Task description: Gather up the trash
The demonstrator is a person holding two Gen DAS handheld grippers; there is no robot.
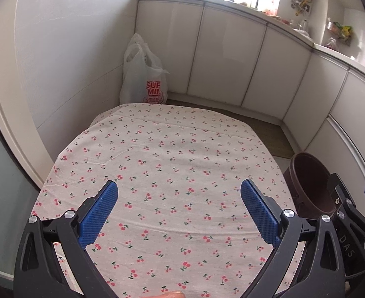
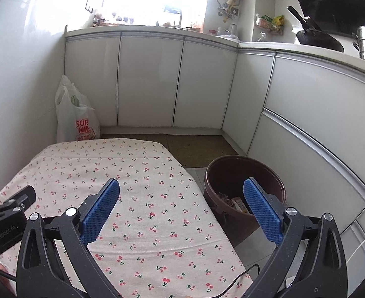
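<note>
I am holding both grippers wide open over the table, and neither is carrying anything. The left gripper [image 1: 179, 186] is spreading its blue pads across the centre of its frame; the right gripper [image 2: 181, 186] is doing the same in its own view, with one pad lying over the bin's mouth in the picture.

The cherry-print tablecloth [image 1: 162, 154] is looking bare in both views: I am finding no scrap on the cloth that shows. So I am judging the collecting as finished or very nearly so, though the table's near edge is running under the gripper frames, where I cannot tell.

The brown bin [image 2: 244, 181] is standing on the floor just beside the table, at centre right of the right wrist frame. It is holding a few wrappers [image 2: 234, 202] at its bottom. The white plastic bag [image 2: 75, 114], at left against the wall, is sitting partly filled; its contents are unclear.
</note>
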